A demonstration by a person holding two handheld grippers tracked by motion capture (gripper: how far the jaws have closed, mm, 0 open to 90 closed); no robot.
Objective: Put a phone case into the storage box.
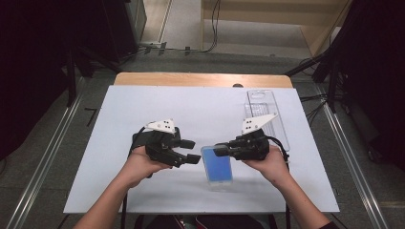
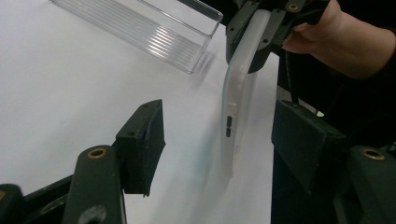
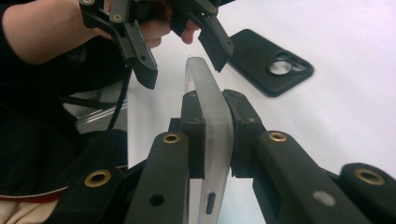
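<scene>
A phone [image 1: 217, 167] with a blue screen sits in a frosted translucent case, tilted up off the white table. My right gripper [image 1: 218, 150] is shut on its far end; in the right gripper view the pads [image 3: 194, 135] press both faces of the case [image 3: 205, 79]. My left gripper [image 1: 193, 150] is just left of the phone, jaws apart. In the left gripper view the case's edge [image 2: 236, 93] with its side buttons stands between my left gripper's [image 2: 219, 126] open jaws, touching neither pad. In the right gripper view, the left gripper [image 3: 184, 51] hangs over the case's top.
A clear plastic tray [image 1: 265, 114] lies at the back right of the white table [image 1: 143, 105], also in the left gripper view [image 2: 154, 28]. A black phone cover [image 3: 268, 58] lies back up on the table beyond the left gripper.
</scene>
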